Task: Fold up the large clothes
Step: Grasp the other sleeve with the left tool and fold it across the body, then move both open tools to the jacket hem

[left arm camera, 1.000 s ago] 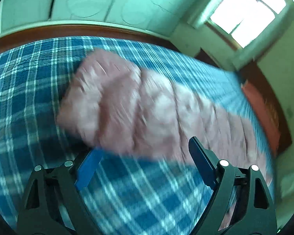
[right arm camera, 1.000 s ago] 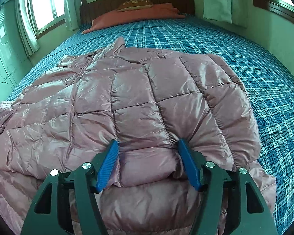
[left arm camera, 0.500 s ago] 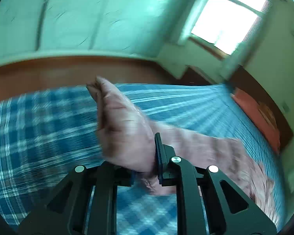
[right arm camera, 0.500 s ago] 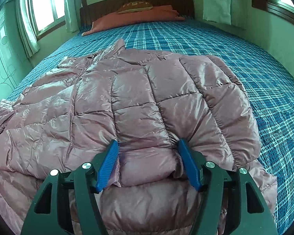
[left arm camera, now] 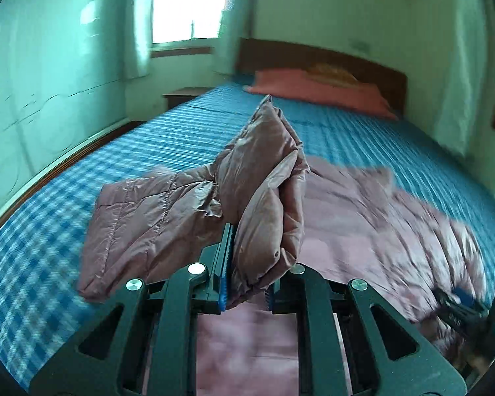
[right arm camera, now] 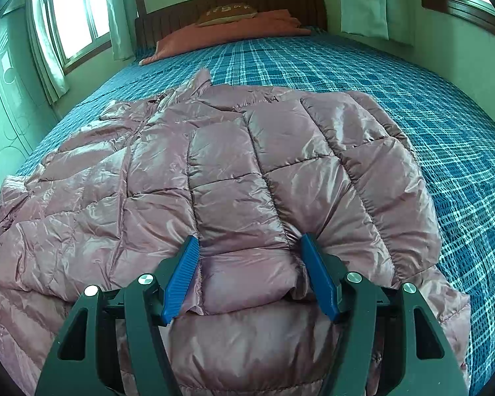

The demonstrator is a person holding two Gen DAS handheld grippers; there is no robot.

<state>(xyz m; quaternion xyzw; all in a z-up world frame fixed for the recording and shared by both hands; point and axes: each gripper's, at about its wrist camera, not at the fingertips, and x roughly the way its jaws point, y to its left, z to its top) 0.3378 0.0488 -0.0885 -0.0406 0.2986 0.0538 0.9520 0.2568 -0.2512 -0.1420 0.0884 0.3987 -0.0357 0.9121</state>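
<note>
A large dusty-pink quilted puffer jacket [right arm camera: 234, 178] lies spread on the blue plaid bed [right arm camera: 445, 125]. My left gripper [left arm camera: 246, 260] is shut on the end of the jacket's sleeve [left arm camera: 264, 178], which stands up bunched between the jaws above the jacket's body [left arm camera: 363, 214]. My right gripper [right arm camera: 249, 264] is open, its blue pads pressed down on the jacket's lower part with a quilted panel between them. The right gripper also shows at the far right edge of the left wrist view [left arm camera: 462, 307].
An orange-red pillow [right arm camera: 227, 33] and a brown cushion [right arm camera: 227, 13] lie against the dark wooden headboard [right arm camera: 234, 3]. Windows with pale curtains [right arm camera: 72, 23] are on the left wall. A wooden nightstand [left arm camera: 184, 94] stands at the bed's left side.
My left gripper closed on the sleeve end, lifted it and swung it round over the jacket toward the headboard. My right gripper stayed still, open on the jacket.
</note>
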